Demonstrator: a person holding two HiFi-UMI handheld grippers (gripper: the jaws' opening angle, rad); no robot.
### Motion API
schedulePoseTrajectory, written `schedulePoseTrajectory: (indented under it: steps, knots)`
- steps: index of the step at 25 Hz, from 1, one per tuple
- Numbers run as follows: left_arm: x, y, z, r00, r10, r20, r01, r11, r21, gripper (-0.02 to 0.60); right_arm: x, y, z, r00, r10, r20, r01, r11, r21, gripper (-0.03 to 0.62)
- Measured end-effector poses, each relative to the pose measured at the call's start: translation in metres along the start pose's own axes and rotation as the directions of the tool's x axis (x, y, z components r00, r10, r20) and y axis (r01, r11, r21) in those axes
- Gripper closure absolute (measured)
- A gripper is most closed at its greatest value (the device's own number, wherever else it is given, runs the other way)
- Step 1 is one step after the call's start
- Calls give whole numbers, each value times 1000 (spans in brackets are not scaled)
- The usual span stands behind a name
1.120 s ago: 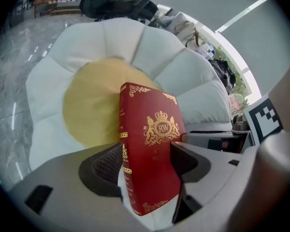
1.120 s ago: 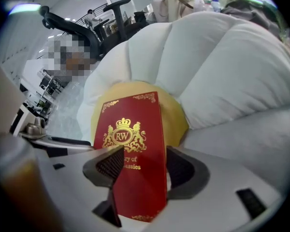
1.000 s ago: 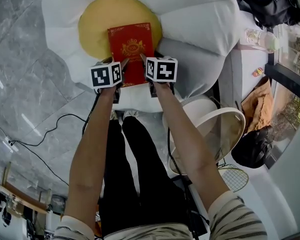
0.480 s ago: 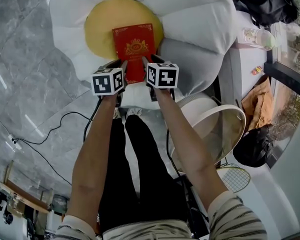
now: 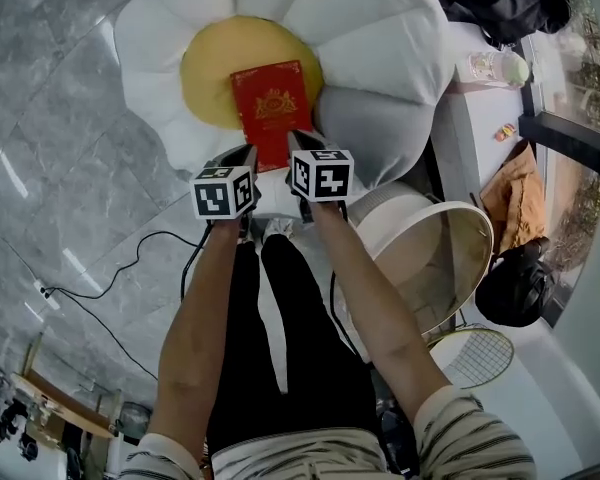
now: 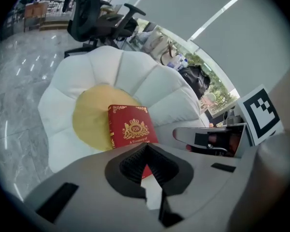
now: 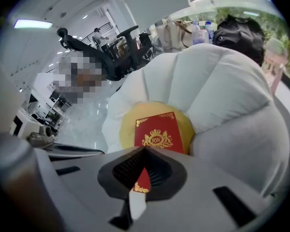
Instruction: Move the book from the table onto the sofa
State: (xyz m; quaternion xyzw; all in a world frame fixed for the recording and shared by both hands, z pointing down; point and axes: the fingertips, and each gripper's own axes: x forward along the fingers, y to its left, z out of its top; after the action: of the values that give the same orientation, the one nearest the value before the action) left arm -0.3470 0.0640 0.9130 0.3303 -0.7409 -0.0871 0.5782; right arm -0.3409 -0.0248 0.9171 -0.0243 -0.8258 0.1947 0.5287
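The red book (image 5: 272,113) with a gold crest lies flat on the yellow round centre (image 5: 205,78) of the white flower-shaped sofa (image 5: 380,28). My left gripper (image 5: 249,152) hovers over the book's near left corner, jaws shut with nothing between them. My right gripper (image 5: 292,141) hovers over the near right corner, also shut and empty. In the left gripper view the book (image 6: 130,132) lies just beyond the closed left gripper (image 6: 145,147). In the right gripper view the book (image 7: 157,134) lies beyond the closed right gripper (image 7: 145,149). Neither gripper touches the book.
A round white side table (image 5: 477,230) stands at the person's right, with a racket (image 5: 470,353) and a black bag (image 5: 510,288) beside it. A cable (image 5: 110,258) runs over the grey floor. A bottle (image 5: 495,66) sits on a white ledge. An office chair (image 6: 94,13) stands behind the sofa.
Both grippers have shut their jaws and drawn back from the book's near edge. The book stays where it lay on the yellow cushion.
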Motion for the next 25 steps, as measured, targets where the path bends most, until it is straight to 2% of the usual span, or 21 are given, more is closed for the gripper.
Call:
schedulePoseTrajectory:
  steps: [5,10,16,21,25]
  knots:
    - [-38,-21,-3,1000,-6,3,6,1000,12,577,-32,17,-11,1000,14,-23,-13,999,31,580]
    - [-75,-41,-2,999,-14,42,14,1000,-6,577,-69,42,-8,1000,16,10,-16,1000,3,580]
    - [-128,-63,7,996,10,91,-15,998,53,577,-126,74,1,996,32,79,-34,999,24,580]
    - [-161,-88,14,993,-10,119,-2,995,99,577,-163,95,12,990,33,140,-37,999,31,580]
    - [-197,-109,20,989,-17,148,-4,990,140,577,-202,113,18,983,41,177,-42,999,1,580]
